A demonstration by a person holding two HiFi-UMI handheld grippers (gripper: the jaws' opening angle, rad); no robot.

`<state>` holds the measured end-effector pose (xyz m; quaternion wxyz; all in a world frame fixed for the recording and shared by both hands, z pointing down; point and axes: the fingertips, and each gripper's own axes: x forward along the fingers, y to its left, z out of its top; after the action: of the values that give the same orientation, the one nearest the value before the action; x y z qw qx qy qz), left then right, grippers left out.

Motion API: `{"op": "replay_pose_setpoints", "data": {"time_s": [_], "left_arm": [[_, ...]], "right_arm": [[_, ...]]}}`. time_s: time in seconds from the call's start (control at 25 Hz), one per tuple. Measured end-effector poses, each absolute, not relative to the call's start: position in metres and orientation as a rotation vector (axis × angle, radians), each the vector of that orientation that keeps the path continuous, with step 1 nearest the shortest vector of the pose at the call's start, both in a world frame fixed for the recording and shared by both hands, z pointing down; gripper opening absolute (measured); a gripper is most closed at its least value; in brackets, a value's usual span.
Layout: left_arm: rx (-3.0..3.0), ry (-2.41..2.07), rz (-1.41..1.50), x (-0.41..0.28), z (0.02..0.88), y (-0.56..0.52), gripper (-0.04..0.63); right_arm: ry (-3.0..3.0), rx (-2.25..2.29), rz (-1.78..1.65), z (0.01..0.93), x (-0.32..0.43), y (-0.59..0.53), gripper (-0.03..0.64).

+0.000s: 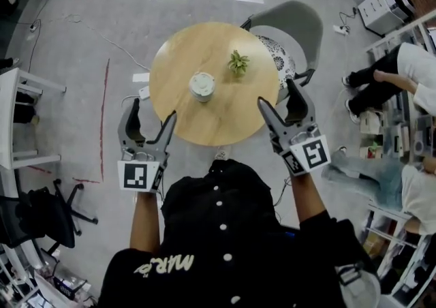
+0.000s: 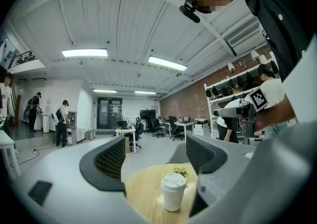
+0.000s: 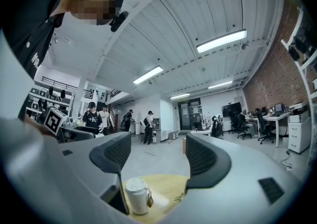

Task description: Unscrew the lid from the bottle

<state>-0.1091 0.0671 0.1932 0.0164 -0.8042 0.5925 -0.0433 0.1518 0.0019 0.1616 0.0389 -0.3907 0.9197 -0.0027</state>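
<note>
A white lidded cup-like bottle point(image 1: 202, 86) stands upright near the middle of a round wooden table point(image 1: 177, 119). It also shows ahead between the jaws in the left gripper view, bottle point(image 2: 173, 191), and low left in the right gripper view, bottle point(image 3: 137, 196). My left gripper point(image 1: 151, 113) is open at the table's near left edge, with nothing between its jaws. My right gripper point(image 1: 279, 97) is open at the near right edge, also holding nothing. Both stand apart from the bottle.
A small green plant point(image 1: 238, 63) sits on the table beyond the bottle to the right. A grey chair point(image 1: 297, 28) stands behind the table. Seated people point(image 1: 402, 75) and desks are at the right, a black office chair point(image 1: 48, 214) at the lower left.
</note>
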Motion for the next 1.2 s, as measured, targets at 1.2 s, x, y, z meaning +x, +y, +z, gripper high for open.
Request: {"op": "replay_pose_setpoints", "data": {"time_s": [1.2], "left_arm": [[-2.784,1.554,-0.594,-0.109,0.337,-0.004,0.368]], "right_arm": [[3.142,-0.793,-0.323,0.25,0.051,-0.059,0.357]]}}
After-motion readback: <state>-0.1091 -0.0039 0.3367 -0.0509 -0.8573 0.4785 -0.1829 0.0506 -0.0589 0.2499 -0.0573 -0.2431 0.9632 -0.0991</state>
